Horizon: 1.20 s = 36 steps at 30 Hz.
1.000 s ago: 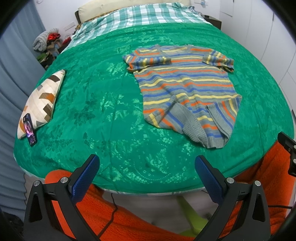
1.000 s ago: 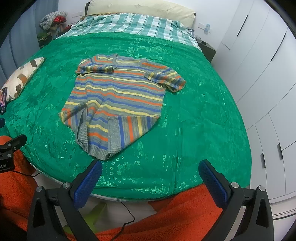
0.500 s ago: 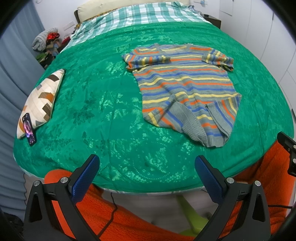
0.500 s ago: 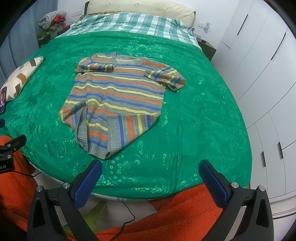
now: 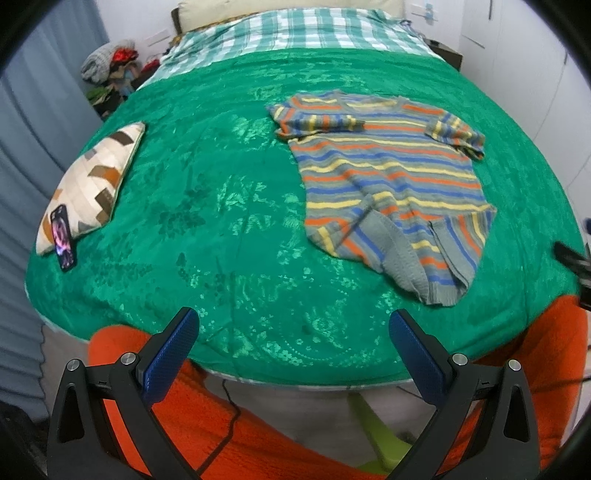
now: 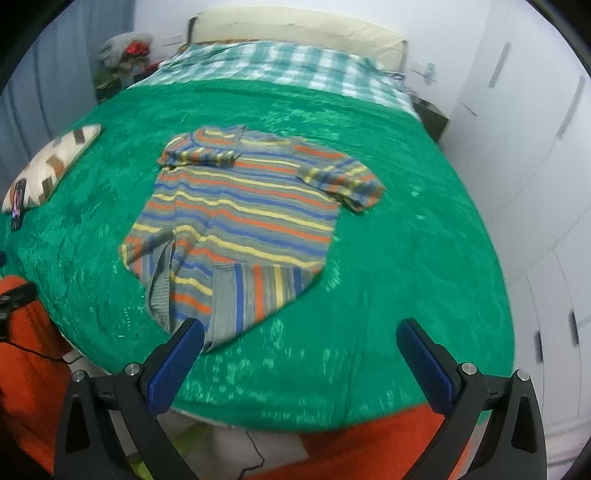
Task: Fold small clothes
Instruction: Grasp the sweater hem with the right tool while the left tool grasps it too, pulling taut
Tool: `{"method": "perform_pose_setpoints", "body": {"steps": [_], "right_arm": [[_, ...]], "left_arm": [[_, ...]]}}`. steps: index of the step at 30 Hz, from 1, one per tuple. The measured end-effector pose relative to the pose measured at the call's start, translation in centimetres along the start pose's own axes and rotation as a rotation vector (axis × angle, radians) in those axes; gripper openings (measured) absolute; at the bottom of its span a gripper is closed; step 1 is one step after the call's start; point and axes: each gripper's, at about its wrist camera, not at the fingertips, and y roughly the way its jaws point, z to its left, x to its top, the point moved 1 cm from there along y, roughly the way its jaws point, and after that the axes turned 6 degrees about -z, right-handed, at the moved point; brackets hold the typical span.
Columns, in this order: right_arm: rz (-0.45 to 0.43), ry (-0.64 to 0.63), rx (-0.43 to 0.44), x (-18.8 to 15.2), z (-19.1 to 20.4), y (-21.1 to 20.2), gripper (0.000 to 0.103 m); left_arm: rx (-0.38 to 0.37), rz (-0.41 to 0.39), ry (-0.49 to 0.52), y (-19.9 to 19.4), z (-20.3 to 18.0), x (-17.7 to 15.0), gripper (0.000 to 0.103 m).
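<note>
A small striped knit sweater (image 5: pixel 391 177) in grey, orange, blue and yellow lies face up on the green bedspread (image 5: pixel 221 206), its hem rumpled and both sleeves tucked over the chest. In the right wrist view the same sweater (image 6: pixel 243 218) fills the middle of the bed. My left gripper (image 5: pixel 293 325) hovers open over the near bed edge, left of the hem and apart from it. My right gripper (image 6: pixel 301 334) is open too, its left finger (image 6: pixel 177 362) just short of the sweater's hem. Neither holds anything.
A patchwork cushion (image 5: pixel 92 184) with a phone (image 5: pixel 63 238) leaning on it lies at the bed's left side. A checked sheet (image 5: pixel 295 33) and pillow are at the head. White wardrobe doors (image 6: pixel 535 177) line the right. An orange sleeve (image 5: pixel 207 417) is below.
The right gripper has moved forward and left toward the sweater's hem, blurring that view. The left gripper has shifted slightly left. Both stay open; the sweater has not moved.
</note>
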Motion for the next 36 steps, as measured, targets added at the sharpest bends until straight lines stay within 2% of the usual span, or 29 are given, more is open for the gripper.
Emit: {"method": "perform_pose_setpoints", "body": {"steps": [5, 7, 11, 13, 14, 15, 16, 18, 21, 22, 26, 30, 32, 33, 34, 36], "right_arm": [[0.091, -0.065, 0.131, 0.3, 3.2, 7.2, 0.099], [0.130, -0.090, 0.172, 0.0, 5.1, 10.1, 0.085], [0.210, -0.104, 0.209, -1.3, 7.0, 14.9, 0.067], [0.264, -0.100, 0.223, -2.4, 7.2, 17.1, 0.043], [0.262, -0.088, 0.232, -2.6, 7.0, 17.2, 0.037], [0.246, -0.053, 0.243, -2.9, 6.2, 16.5, 0.018], [0.243, -0.015, 0.256, -3.0, 5.3, 15.7, 0.007], [0.226, 0.073, 0.267, -3.7, 2.9, 13.7, 0.007], [0.216, 0.217, 0.217, -6.2, -1.6, 10.7, 0.007], [0.222, 0.271, 0.210, -7.2, -2.8, 10.3, 0.006], [0.284, 0.511, 0.177, -12.1, -7.4, 10.2, 0.005], [0.307, 0.663, 0.242, -14.7, -8.9, 10.4, 0.007], [0.283, 0.690, 0.246, -14.7, -9.3, 10.0, 0.022], [0.262, 0.694, 0.243, -14.5, -9.5, 9.7, 0.042], [0.248, 0.689, 0.232, -14.2, -9.3, 9.6, 0.055], [0.214, 0.664, 0.200, -13.5, -9.4, 8.9, 0.056]], "left_arm": [[-0.007, -0.003, 0.006, -0.6, -0.2, -0.4, 0.103], [-0.004, -0.001, 0.005, -0.7, 0.0, -0.6, 0.103], [-0.006, 0.012, -0.012, -0.4, 0.7, -0.5, 0.103], [-0.011, 0.020, -0.014, -0.2, 0.9, -0.6, 0.103], [-0.012, 0.021, -0.011, -0.1, 0.9, -0.5, 0.103], [-0.012, 0.021, -0.005, 0.0, 1.1, -0.5, 0.103], [-0.010, 0.020, 0.001, 0.1, 1.2, -0.5, 0.103], [-0.011, 0.016, 0.010, 0.4, 1.6, -0.3, 0.103], [-0.056, 0.024, 0.030, 1.8, 1.7, 0.0, 0.103], [-0.090, 0.036, 0.038, 2.5, 1.5, 0.2, 0.103], [-0.327, 0.096, 0.059, 6.4, -0.2, 1.5, 0.102], [-0.447, 0.119, 0.072, 10.9, -2.1, 3.6, 0.102], [-0.472, 0.097, 0.091, 12.5, -2.9, 4.7, 0.102], [-0.488, 0.084, 0.109, 13.6, -3.3, 5.5, 0.102], [-0.503, 0.078, 0.130, 14.8, -3.7, 6.1, 0.102], [-0.516, 0.084, 0.183, 16.5, -4.4, 6.6, 0.101]]}}
